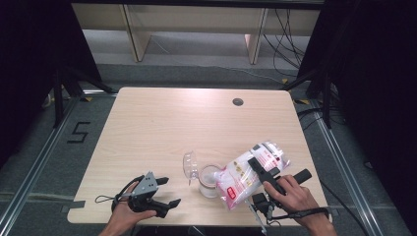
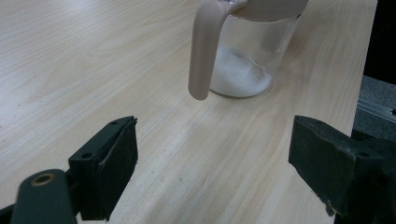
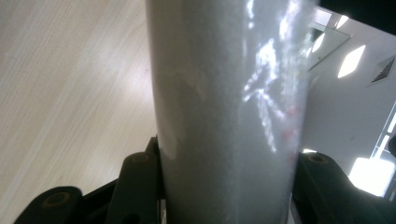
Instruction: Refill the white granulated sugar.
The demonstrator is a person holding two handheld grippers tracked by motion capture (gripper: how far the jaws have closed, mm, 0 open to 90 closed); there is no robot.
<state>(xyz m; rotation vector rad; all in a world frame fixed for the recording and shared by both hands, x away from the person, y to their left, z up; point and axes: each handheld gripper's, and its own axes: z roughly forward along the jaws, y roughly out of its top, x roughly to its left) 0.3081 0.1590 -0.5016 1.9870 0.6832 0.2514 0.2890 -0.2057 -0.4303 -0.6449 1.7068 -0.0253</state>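
right gripper [image 1: 260, 173] clamped on the bag [image 1: 248, 178], tipped mouth-down over the jar [image 1: 209, 181] at the table's [image 1: 162, 128] near edge | left gripper [image 1: 164, 192] low beside it, jaws wide apart, empty | jar rim cut off in left gripper view, bag mouth hidden

We note the far half of the table [image 1: 162, 118] lies open for passage, apart from a small grommet hole [image 1: 238, 102]. Near the front edge, the glass jar [image 1: 210, 180] with its hinged lid [image 1: 190, 165] and the tilted bag of white granules [image 1: 251, 174] block the way between our grippers.
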